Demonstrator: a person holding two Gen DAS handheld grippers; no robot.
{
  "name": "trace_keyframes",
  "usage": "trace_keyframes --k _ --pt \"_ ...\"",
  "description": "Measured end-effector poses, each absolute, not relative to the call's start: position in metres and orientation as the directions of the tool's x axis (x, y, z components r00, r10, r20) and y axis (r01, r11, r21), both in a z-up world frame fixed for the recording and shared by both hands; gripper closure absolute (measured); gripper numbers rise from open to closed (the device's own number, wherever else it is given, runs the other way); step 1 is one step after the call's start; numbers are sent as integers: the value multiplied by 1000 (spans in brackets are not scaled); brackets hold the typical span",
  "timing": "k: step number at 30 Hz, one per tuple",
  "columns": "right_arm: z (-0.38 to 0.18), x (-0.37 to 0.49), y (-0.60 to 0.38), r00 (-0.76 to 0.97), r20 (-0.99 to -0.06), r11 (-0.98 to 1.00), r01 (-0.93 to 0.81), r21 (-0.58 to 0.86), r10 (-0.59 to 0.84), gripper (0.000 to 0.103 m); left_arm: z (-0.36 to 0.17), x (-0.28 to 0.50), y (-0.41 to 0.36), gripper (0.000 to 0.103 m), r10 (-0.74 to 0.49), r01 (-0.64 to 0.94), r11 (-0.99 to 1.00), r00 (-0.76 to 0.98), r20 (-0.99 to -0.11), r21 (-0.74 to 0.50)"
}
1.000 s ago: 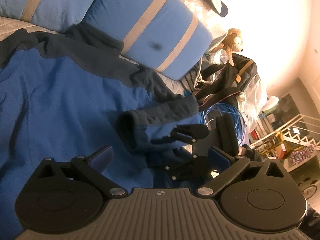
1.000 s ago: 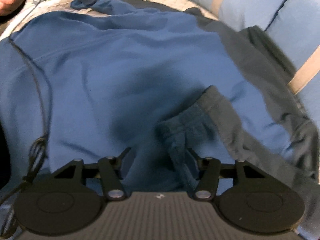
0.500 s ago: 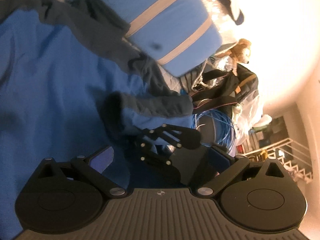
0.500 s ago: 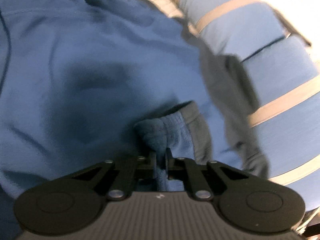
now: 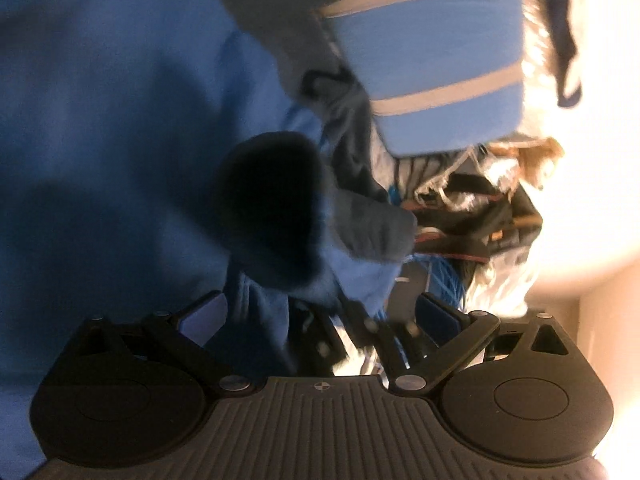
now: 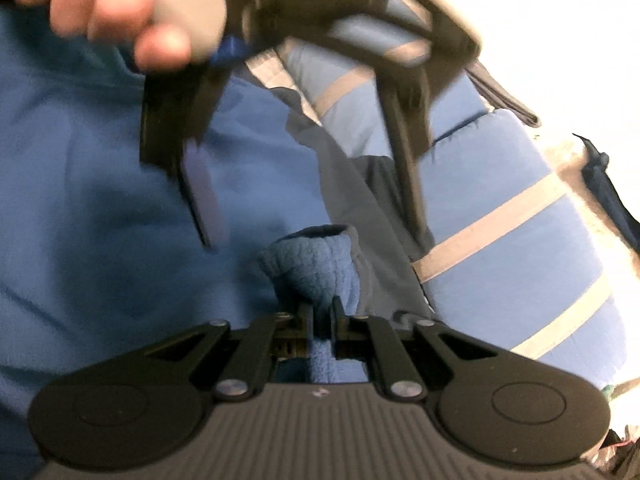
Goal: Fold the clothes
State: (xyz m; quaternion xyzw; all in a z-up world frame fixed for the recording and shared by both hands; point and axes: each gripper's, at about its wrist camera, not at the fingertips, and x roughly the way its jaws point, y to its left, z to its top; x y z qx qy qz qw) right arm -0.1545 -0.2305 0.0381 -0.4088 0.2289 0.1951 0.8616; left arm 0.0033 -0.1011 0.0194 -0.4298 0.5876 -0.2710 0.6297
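Sweatshirt fleece, blue with grey trim, lies spread across the bed and fills most of both wrist views. Its sleeve cuff stands bunched right at the right gripper, whose jaws are pressed together on the cuff's fabric; blue fleece shows in the narrow gap between the fingers and runs back under the gripper body.

From the left wrist view, the same cuff gapes as a dark round opening just ahead of the left gripper, slightly left of its centre line. The left gripper's jaws are spread wide, the two blue pads well apart, with sleeve cloth hanging between them but not pinched. The right gripper's black linkage sits low between those fingers.

In the right wrist view the left gripper hangs above the cuff, blurred, held by a hand at the top left.

Blue pillows with tan stripes lie beside the garment's grey edge.
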Motion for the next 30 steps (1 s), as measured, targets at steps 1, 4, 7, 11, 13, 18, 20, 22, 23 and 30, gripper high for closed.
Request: trace_keyframes --k 1,4,7,11,13,18,20,22,23,30 --pt "39 -155 -231 822 -549 594 -520 -615 151 95 14 4 -103 1 -845 -179 478 172 -506 -860" --pt "39 -161 -232 835 -525 584 -513 -630 167 95 8 6 -106 16 -825 -194 489 213 -523 -851" --pt "33 -174 -230 851 -492 520 -510 -685 184 95 10 8 -107 38 -780 -188 530 274 -562 -827" --pt "24 -185 -229 855 -483 449 -513 -731 189 95 13 9 -109 56 -772 -176 538 290 -566 -824" --pt "24 -187 -230 861 -475 453 -503 -736 184 95 17 9 -111 70 -776 -155 537 296 -558 -829" --pt "28 -179 -242 897 -423 541 -419 -730 124 56 29 9 -117 85 -798 -91 515 312 -515 -853" --pt "32 -175 -251 911 -404 586 -374 -719 85 40 36 10 -119 85 -817 -67 491 312 -485 -869" --pt "33 -169 -262 918 -395 625 -330 -707 38 30 45 10 -122 86 -835 -46 462 314 -451 -886" --pt "34 -166 -268 920 -393 645 -309 -699 15 29 49 11 -123 86 -844 -35 446 316 -433 -895" --pt "36 -138 -311 934 -323 758 -99 -644 -152 19 93 17 -132 86 -895 34 318 339 -289 -947"
